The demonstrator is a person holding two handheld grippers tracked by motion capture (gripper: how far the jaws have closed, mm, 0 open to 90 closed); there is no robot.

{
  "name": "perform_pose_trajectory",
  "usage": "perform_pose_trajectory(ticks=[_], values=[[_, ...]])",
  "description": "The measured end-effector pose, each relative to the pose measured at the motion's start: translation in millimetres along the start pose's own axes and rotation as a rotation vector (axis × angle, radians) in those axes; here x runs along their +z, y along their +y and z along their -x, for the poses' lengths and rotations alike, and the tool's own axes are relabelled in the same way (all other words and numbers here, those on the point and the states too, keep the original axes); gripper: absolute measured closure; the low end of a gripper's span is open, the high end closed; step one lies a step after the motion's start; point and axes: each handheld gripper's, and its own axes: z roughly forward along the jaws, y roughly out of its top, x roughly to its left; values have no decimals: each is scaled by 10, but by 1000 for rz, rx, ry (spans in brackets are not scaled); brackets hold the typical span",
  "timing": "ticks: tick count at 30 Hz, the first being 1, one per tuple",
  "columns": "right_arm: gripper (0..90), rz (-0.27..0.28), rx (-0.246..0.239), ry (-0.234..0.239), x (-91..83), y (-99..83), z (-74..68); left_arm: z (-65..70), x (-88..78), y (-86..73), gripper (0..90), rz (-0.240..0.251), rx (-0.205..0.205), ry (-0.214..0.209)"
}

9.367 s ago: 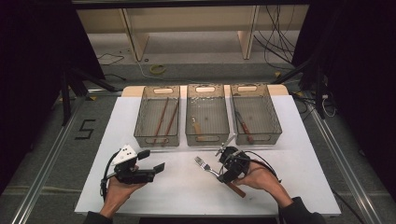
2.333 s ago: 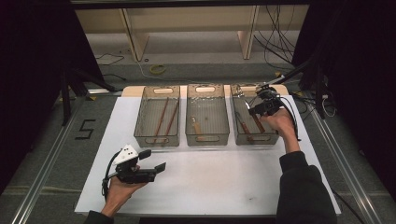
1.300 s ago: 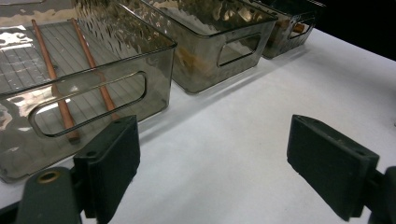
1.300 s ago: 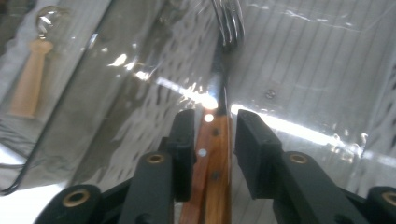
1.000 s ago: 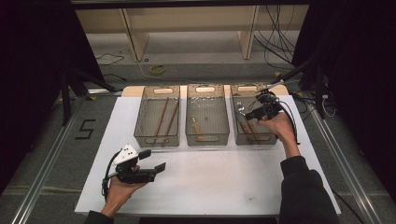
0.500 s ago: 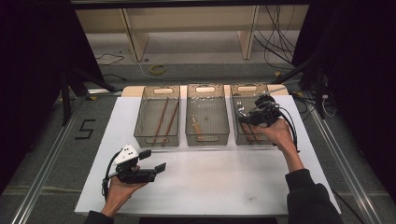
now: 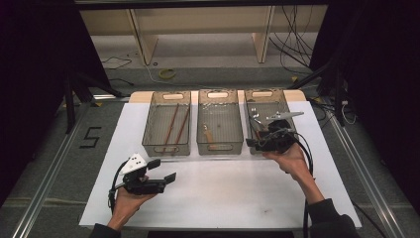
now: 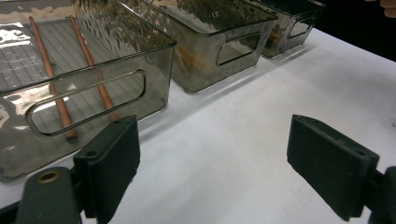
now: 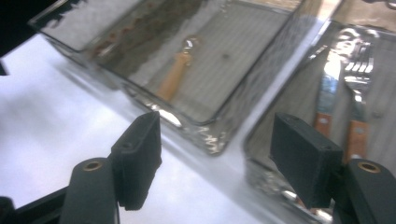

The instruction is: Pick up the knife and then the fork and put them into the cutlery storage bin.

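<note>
Three clear grey bins stand in a row on the white table. The left bin holds two wooden chopsticks. In the middle bin lies a wooden-handled utensil. The right bin holds a wooden-handled fork and knife. My right gripper hovers at the right bin's near edge; in the right gripper view it is open, its jaws have just been opening and nothing is between them. My left gripper rests open over the table's front left, also empty.
A wooden shelf unit and loose cables lie on the floor beyond the table. A black "5" mark sits on the floor at the left. Bare white tabletop stretches between the bins and the two hands.
My right hand has drawn back from over the right bin toward its near edge, and the fork it once carried now lies in that bin. The left hand has stayed put.
</note>
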Motion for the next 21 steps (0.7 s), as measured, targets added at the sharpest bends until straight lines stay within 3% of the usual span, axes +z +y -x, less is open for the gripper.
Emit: perform_pose_trajectory(ticks=[11,21], values=[[323,45,-21,61,-27,-204,-199,7,-26,-13,168,-8,-1,4],[307,104,-56,79,-34,-459,-320,16,-11,-19,168,-21,4,-7]])
